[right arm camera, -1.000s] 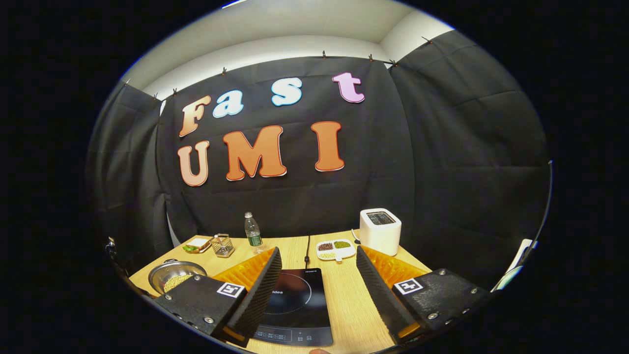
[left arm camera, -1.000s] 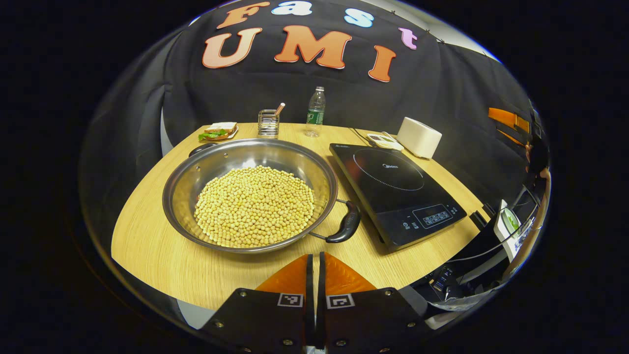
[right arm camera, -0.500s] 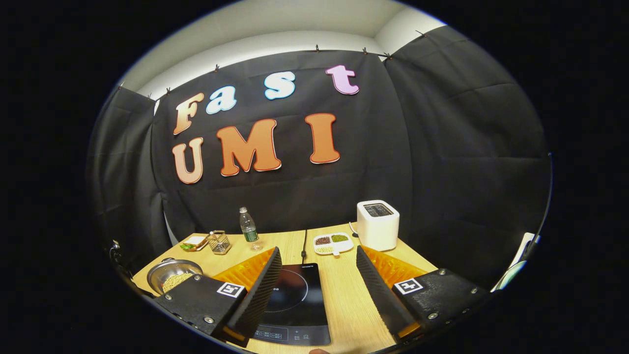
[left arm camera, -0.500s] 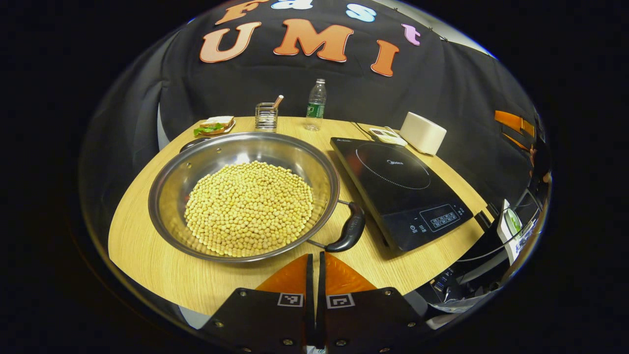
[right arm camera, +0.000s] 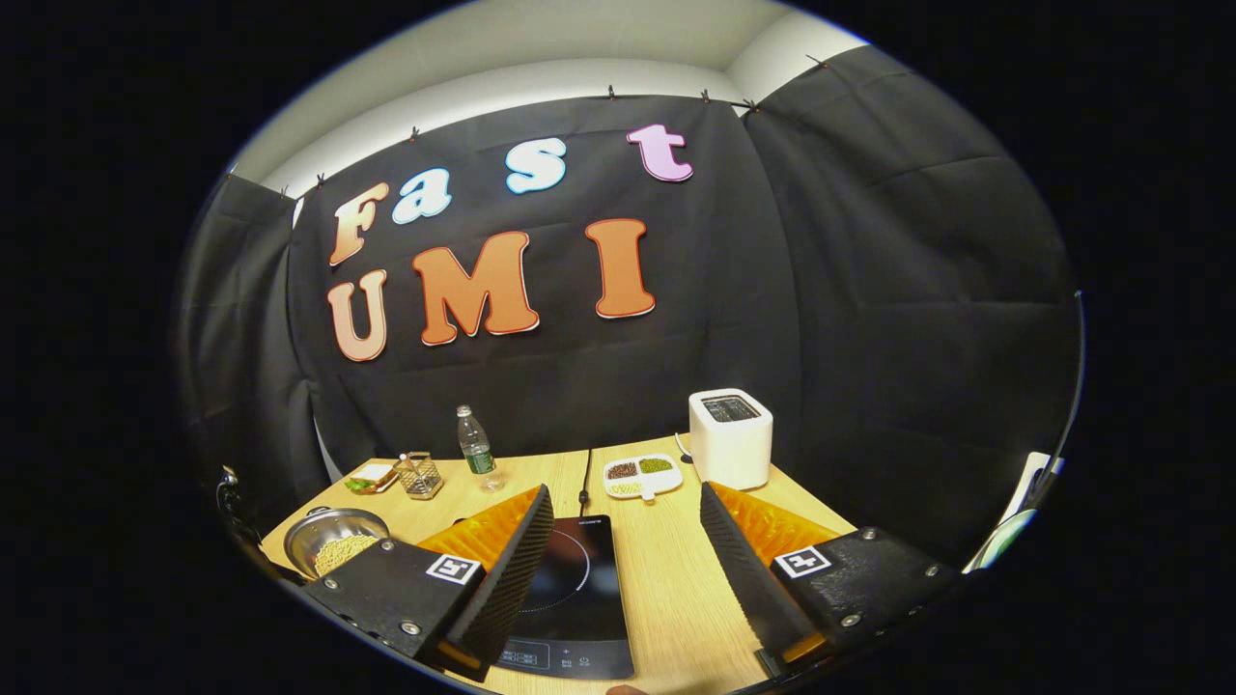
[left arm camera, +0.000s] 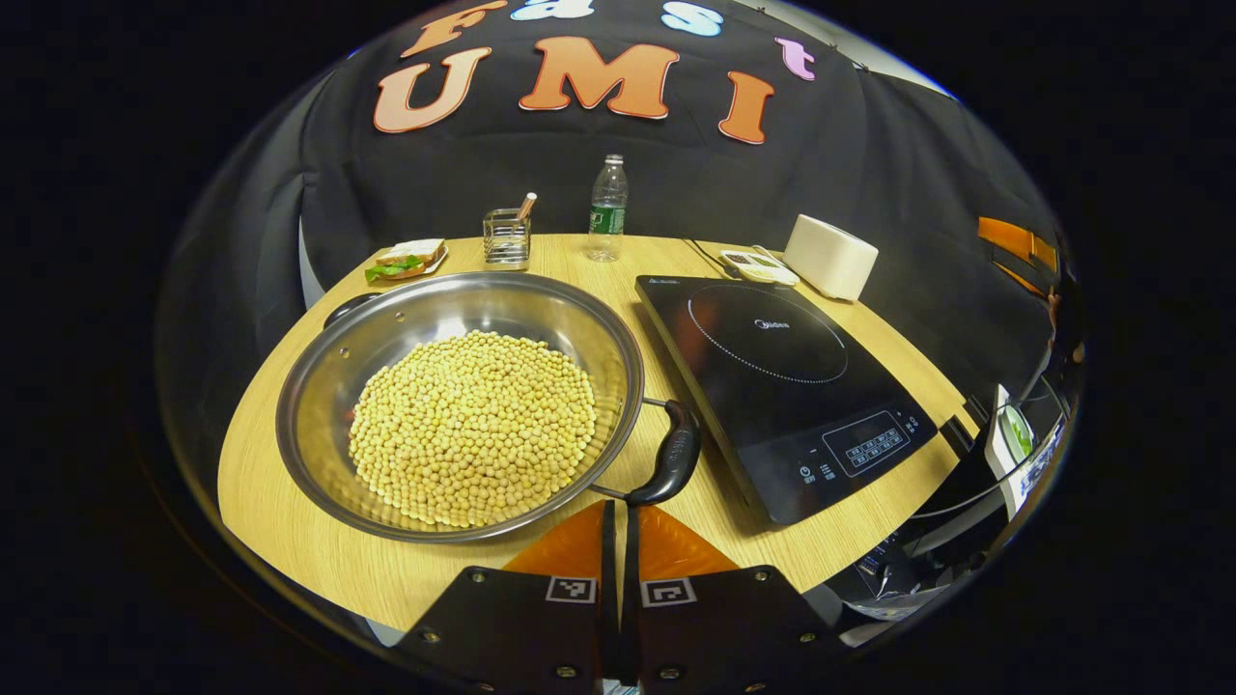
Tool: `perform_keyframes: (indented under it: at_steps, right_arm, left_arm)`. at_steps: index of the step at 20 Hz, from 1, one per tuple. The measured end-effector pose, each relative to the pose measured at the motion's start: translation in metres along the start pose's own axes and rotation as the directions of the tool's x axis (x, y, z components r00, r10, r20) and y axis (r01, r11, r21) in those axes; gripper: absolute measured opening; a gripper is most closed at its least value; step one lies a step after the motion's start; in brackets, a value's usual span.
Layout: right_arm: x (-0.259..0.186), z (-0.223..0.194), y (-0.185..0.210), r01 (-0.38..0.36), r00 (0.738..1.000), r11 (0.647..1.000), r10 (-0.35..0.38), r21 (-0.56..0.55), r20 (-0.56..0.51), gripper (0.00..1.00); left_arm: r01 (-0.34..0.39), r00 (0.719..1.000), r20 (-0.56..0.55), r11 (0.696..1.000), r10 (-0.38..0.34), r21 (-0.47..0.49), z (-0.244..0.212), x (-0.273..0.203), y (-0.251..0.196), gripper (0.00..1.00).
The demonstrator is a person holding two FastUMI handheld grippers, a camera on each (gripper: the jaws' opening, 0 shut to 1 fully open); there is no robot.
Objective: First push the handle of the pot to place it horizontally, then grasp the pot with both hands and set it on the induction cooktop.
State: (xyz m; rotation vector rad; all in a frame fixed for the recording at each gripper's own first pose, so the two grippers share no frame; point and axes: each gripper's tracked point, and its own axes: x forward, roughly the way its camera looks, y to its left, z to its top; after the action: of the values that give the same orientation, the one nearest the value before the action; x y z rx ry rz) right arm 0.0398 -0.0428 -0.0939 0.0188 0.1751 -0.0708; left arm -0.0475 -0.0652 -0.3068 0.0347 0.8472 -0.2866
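My left gripper [left arm camera: 618, 512] was closed, just near the pot's handle [left arm camera: 662, 467], ready to push it. The pot [left arm camera: 454, 405] sat on the table [left arm camera: 290, 541], left of the cooktop [left arm camera: 782, 376]. My right gripper [right arm camera: 626, 569] waited open above the cooktop.

on the table [left arm camera: 290, 521]: pot [left arm camera: 319, 386] holding beans [left arm camera: 473, 425], left of the induction cooktop [left arm camera: 782, 386]. pot handle [left arm camera: 666, 463] between them. behind: sandwich plate [left arm camera: 406, 259], wire holder [left arm camera: 506, 237], bottle [left arm camera: 605, 208]; toaster [left arm camera: 830, 256] behind the cooktop.
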Motion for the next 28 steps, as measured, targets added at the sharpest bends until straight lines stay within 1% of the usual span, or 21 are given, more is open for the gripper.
perform_keyframes:
  at_steps: [4,5,7,8,13,14,15,17,18,22,23,24,25,27,28]
  right_arm:
    - [-0.001,0.004,-0.008,0.016,1.000,1.000,-0.016,-0.010,0.013,0.95]
    - [-0.002,0.005,-0.010,0.020,1.000,1.000,-0.020,-0.014,0.018,1.00]
    - [-0.003,0.007,-0.012,0.026,0.999,0.999,-0.026,-0.019,0.024,1.00]
    - [-0.003,0.008,-0.014,0.029,0.999,0.999,-0.028,-0.018,0.026,0.95]
    - [-0.001,0.004,-0.024,0.048,0.999,0.999,-0.048,-0.011,0.023,0.95]
    - [-0.001,0.002,-0.025,0.051,0.999,0.999,-0.051,-0.007,0.019,1.00]
    - [-0.001,0.001,-0.025,0.051,0.999,0.999,-0.051,-0.002,0.015,0.95]
    - [-0.001,-0.002,-0.027,0.050,0.999,0.999,-0.050,0.002,0.010,0.95]
    - [-0.001,-0.002,-0.028,0.051,0.999,0.999,-0.051,0.001,0.011,1.00]
    - [0.000,-0.006,-0.032,0.054,0.999,0.999,-0.054,0.001,0.005,1.00]
    - [0.000,-0.007,-0.034,0.054,0.999,0.999,-0.054,0.003,0.002,0.95]
    - [0.000,-0.008,-0.036,0.056,0.998,0.998,-0.056,0.004,0.001,1.00]
    - [0.001,-0.009,-0.039,0.058,0.998,0.998,-0.058,0.006,0.000,0.95]
    - [0.001,-0.010,-0.042,0.061,0.998,0.998,-0.061,0.013,-0.002,0.95]
    - [0.001,-0.011,-0.044,0.062,0.998,0.998,-0.062,0.017,-0.004,1.00]
  left_arm:
    - [-0.001,1.000,0.004,1.000,0.001,-0.010,0.007,0.010,-0.005,0.02]
    - [-0.002,1.000,0.004,1.000,0.002,-0.008,0.009,0.012,-0.005,0.02]
    - [-0.003,1.000,0.004,1.000,0.003,-0.005,0.012,0.016,-0.005,0.02]
    - [-0.006,1.000,0.005,1.000,0.006,-0.006,0.015,0.018,-0.006,0.02]
    - [-0.021,1.000,0.011,1.000,0.021,-0.007,0.022,0.029,-0.008,0.02]
    - [-0.024,1.000,0.013,1.000,0.024,-0.009,0.024,0.030,-0.008,0.02]
    - [-0.028,1.000,0.014,1.000,0.028,-0.012,0.025,0.032,-0.008,0.02]
    - [-0.033,0.999,0.017,0.999,0.034,-0.022,0.028,0.037,-0.009,0.02]
    - [-0.034,0.999,0.018,0.999,0.035,-0.030,0.030,0.039,-0.009,0.02]
    - [-0.032,0.999,0.019,0.997,0.034,-0.064,0.036,0.048,-0.011,0.02]
    - [-0.034,0.999,0.019,0.997,0.035,-0.067,0.036,0.049,-0.011,0.02]
    - [-0.036,0.999,0.019,0.997,0.037,-0.067,0.037,0.051,-0.012,0.02]
    - [-0.038,0.999,0.019,0.997,0.039,-0.068,0.037,0.052,-0.012,0.02]
    - [-0.039,0.999,0.019,0.996,0.041,-0.074,0.040,0.055,-0.012,0.02]
    - [-0.039,0.999,0.019,0.996,0.041,-0.079,0.040,0.056,-0.013,0.02]
